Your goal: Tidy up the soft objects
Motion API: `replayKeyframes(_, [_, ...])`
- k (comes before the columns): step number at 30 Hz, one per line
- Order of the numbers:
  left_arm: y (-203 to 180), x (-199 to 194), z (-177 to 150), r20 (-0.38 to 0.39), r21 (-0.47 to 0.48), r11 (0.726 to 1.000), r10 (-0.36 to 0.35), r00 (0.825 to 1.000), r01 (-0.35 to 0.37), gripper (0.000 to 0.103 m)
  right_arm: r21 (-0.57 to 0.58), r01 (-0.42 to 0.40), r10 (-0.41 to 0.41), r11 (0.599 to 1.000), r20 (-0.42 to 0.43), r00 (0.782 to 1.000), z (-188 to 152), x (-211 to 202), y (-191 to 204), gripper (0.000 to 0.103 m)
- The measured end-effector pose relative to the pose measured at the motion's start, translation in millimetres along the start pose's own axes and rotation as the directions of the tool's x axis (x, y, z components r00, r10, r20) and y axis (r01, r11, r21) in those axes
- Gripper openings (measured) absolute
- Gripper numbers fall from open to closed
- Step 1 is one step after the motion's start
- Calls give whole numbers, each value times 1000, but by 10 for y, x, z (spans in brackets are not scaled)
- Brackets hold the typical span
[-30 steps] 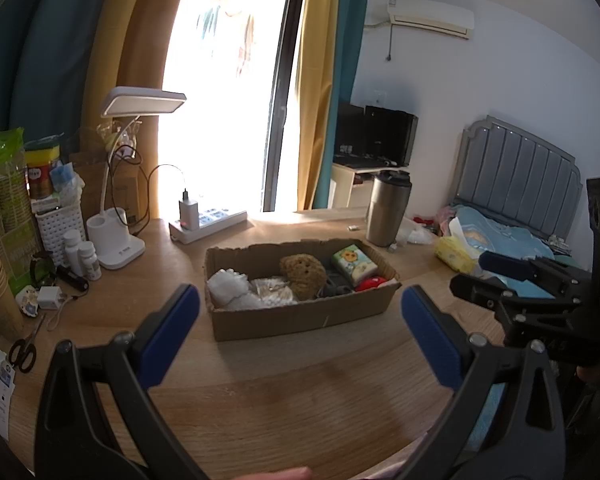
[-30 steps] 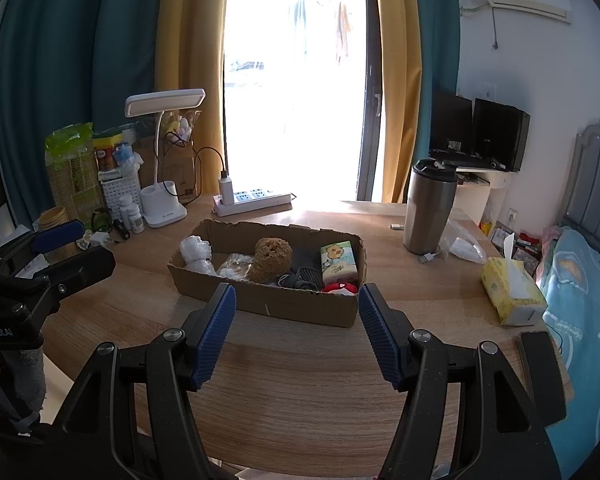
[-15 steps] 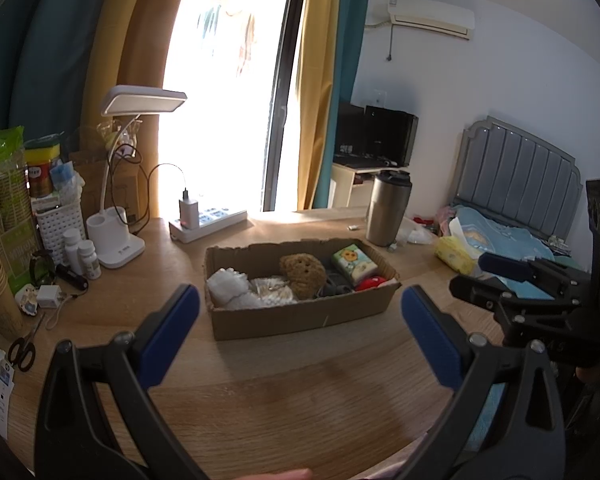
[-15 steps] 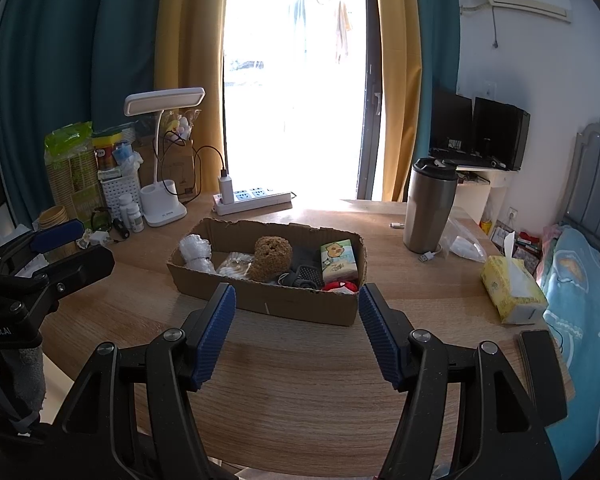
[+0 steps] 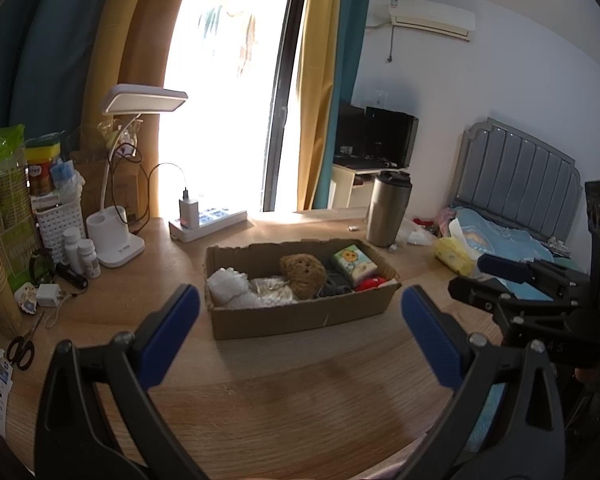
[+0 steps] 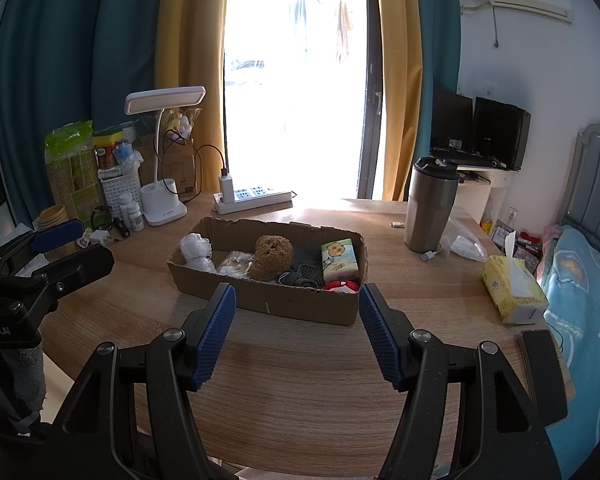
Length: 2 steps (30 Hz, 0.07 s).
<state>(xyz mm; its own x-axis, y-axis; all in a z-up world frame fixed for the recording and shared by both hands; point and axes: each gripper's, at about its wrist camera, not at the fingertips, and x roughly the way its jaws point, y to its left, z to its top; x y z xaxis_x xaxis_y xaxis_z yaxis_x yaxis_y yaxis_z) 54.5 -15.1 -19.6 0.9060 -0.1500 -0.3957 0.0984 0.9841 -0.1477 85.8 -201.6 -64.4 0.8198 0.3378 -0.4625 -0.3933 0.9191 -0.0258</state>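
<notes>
A low cardboard box [image 5: 300, 316] [image 6: 268, 300] stands mid-table. It holds a white bubble-wrap bundle [image 5: 230, 288] [image 6: 196, 250], a brown sponge [image 5: 302, 274] [image 6: 270, 256], a tissue pack with a cartoon print [image 5: 354, 264] [image 6: 340, 260], a dark grey item [image 6: 304, 274] and a red item [image 5: 370, 283] [image 6: 342, 286]. My left gripper [image 5: 300, 336] is open and empty, held in front of the box. My right gripper [image 6: 296, 336] is open and empty, also short of the box. Each gripper shows at the edge of the other's view.
A steel tumbler [image 6: 430, 204] [image 5: 388, 210] stands right of the box, a yellow tissue pack [image 6: 514, 288] near the right table edge. A power strip [image 6: 252, 198], desk lamp [image 5: 120, 240], bottles, basket and scissors [image 5: 20, 350] crowd the left. A bed [image 6: 580, 300] lies right.
</notes>
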Motion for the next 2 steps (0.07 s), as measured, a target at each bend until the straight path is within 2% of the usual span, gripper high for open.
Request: replayKeyframes(2, [5, 8, -9, -4, -4, 1000, -4, 1000, 4, 102, 1, -2, 2, 1000, -3, 1000, -18, 19, -4, 67])
